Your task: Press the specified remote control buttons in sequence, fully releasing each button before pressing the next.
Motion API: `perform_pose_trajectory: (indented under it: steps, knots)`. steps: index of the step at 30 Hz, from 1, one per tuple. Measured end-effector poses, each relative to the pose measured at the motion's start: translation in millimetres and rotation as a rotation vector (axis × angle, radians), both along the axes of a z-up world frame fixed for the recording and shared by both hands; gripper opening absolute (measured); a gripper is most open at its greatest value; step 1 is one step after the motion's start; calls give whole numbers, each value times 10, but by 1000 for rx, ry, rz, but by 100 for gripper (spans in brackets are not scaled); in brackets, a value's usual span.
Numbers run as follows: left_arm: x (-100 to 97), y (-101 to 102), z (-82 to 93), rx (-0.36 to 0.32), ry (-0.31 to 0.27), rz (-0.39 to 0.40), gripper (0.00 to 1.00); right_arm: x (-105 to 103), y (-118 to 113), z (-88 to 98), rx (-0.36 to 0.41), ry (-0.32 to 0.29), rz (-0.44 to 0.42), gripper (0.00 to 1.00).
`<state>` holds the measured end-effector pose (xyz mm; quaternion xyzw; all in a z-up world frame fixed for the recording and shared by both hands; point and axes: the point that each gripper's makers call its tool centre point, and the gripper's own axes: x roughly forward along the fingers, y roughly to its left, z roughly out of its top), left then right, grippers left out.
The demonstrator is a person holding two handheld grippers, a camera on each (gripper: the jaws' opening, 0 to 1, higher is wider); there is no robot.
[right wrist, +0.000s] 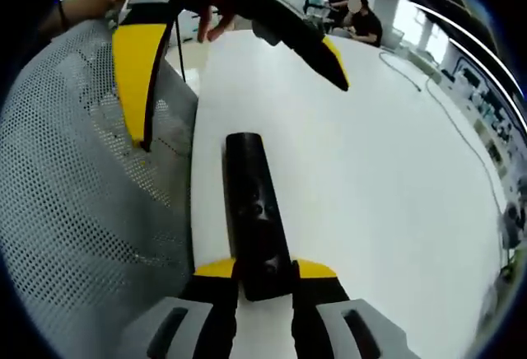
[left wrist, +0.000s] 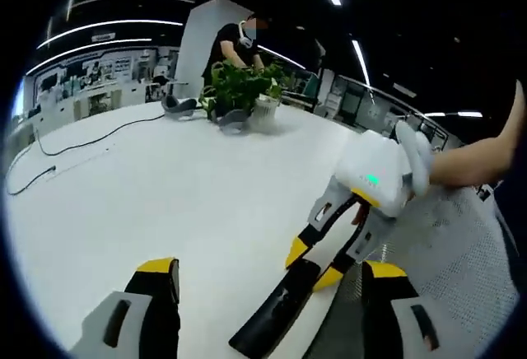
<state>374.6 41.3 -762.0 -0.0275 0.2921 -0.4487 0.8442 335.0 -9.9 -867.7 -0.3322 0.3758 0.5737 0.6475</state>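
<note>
A black remote control [right wrist: 255, 202] lies lengthwise on the white table [right wrist: 370, 178], close to its edge. My right gripper [right wrist: 265, 270] is shut on the remote's near end, one yellow tip on each side. In the left gripper view the remote [left wrist: 276, 314] runs diagonally between my own jaws. There the right gripper [left wrist: 313, 265] comes in from the right and clamps the remote's far end. My left gripper [left wrist: 270, 270] stands wide open above the remote and touches nothing. In the right gripper view the left gripper [right wrist: 241, 108] spreads its jaws over the remote's far end.
A grey mesh chair [right wrist: 82, 194] stands against the table edge beside the remote. A potted plant [left wrist: 243, 87] and black cables [left wrist: 82, 141] lie far across the table [left wrist: 181, 186]. A person [left wrist: 235, 38] sits behind the plant. A bare forearm [left wrist: 478, 161] holds the right gripper.
</note>
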Motion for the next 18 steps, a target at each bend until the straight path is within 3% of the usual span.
perform_pose_trajectory:
  steps: [5, 9, 14, 18]
  knots:
    - [109, 116, 301, -86, -81, 102, 100, 3, -1, -1, -2, 0, -1, 22]
    - [142, 231, 489, -90, -154, 146, 100, 3, -2, 1, -2, 1, -4, 22]
    - [161, 342, 654, -110, -190, 190, 100, 6, 1, -2, -2, 2, -8, 22]
    - [169, 421, 781, -162, -210, 221, 100, 6, 1, -3, -2, 2, -8, 22]
